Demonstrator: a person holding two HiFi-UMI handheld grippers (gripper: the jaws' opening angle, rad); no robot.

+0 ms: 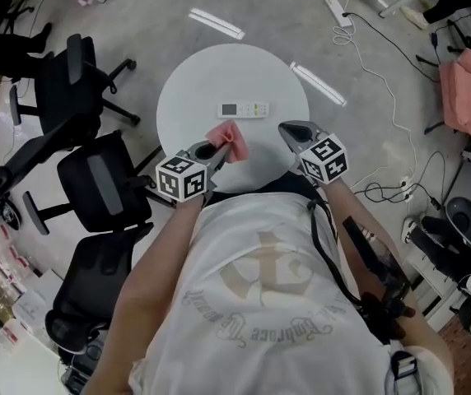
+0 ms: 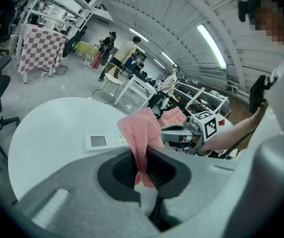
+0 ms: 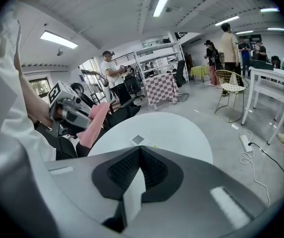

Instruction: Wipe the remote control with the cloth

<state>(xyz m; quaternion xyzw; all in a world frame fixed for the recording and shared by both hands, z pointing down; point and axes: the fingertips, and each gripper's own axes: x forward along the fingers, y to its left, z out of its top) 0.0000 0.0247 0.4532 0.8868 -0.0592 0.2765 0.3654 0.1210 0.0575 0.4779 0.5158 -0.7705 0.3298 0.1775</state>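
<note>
Remote control, one, on round table, one pink cloth pinched in left tongs, right tongs pressed together.

A slim white remote control lies flat near the middle of a round white counter. Its small screen is at its left end as seen from the head view. A pink cloth, bunched into folds, is pinched between the jaws of the left gripper. The cloth is over the counter's near side and does not touch the remote control.
</note>
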